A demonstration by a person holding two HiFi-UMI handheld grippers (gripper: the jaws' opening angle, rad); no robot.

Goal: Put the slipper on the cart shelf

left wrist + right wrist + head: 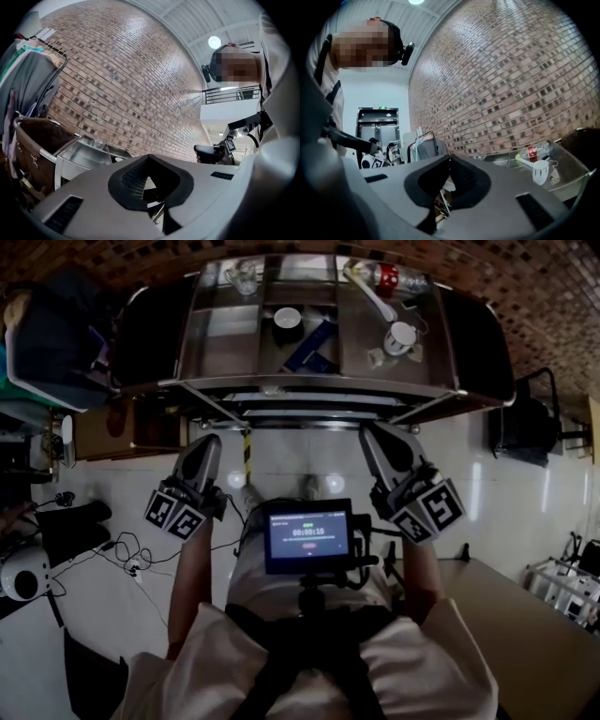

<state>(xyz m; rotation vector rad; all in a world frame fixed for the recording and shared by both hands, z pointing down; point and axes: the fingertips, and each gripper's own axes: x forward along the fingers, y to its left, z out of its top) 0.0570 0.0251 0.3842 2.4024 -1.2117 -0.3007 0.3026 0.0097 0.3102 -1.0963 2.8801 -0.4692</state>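
Both my grippers are level in front of the cart, jaws pressed together. The left gripper (149, 160) pinches nothing, and its dark pads meet tip to tip. The right gripper (450, 159) is likewise closed and empty.

In the head view the two flank a small screen (307, 538) showing a timer. It is mounted at the chest of the person carrying the rig, above a pale tiled floor (487, 493).

Ahead stands the metal cart (309, 387), its top tray divided into compartments:
- **Right compartment:** a white mug (400, 337) sits nearest me and a clear bottle with a red label (386, 277) lies at the far end. A long pale object (370, 294) lies between them.
- **Middle compartment:** a dark cup (287, 322) stands beside a flat blue object (311, 345).
- **Far left:** a clear glass (244, 276) stands here.

A brown bag (37, 140) hangs at the cart's side.

I cannot pick out the slipper with certainty in any view. Whether the long pale object is it, I cannot tell.

Behind the cart rises a brick wall (122, 79), with a clothes rail carrying a grey garment (33, 79) to one side.
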